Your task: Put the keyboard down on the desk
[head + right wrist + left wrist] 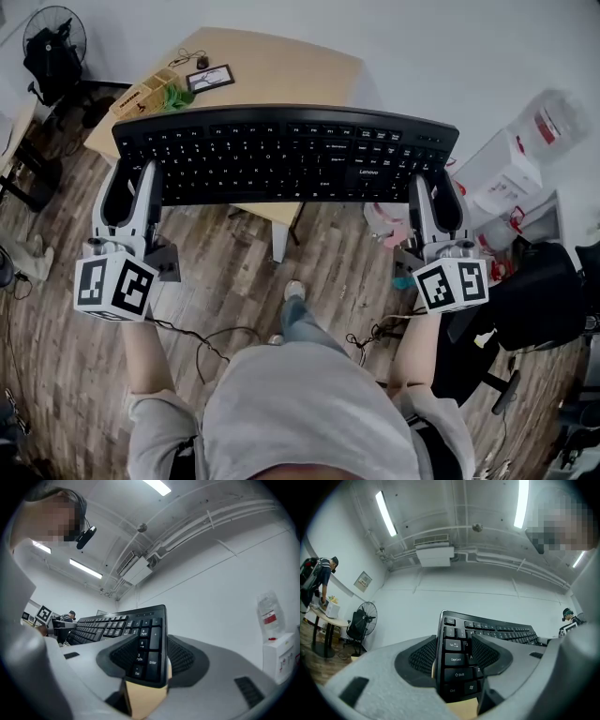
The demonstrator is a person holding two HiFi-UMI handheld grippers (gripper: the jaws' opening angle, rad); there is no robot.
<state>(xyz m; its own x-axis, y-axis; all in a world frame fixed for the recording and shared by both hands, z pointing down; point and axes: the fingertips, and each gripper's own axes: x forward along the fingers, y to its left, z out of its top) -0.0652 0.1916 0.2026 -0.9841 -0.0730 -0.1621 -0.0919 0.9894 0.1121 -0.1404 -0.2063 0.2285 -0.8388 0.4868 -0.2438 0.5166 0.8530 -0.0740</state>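
Note:
A black full-size keyboard (286,153) hangs in the air above the near edge of a light wooden desk (272,70), keys facing up towards the head camera. My left gripper (131,192) is shut on the keyboard's left end (457,660), jaws pressing both faces near the Caps Lock key. At the other end, the right gripper (433,195) is shut on the number-pad end (145,656). Both gripper views look upward past the keyboard at the ceiling.
A yellow-and-green holder (150,94) and a small framed card (210,79) lie at the desk's far left. A standing fan (52,47) is at left, boxes and a water bottle (548,122) at right, a black chair (539,300) near my right side. Cables trail on the wood floor.

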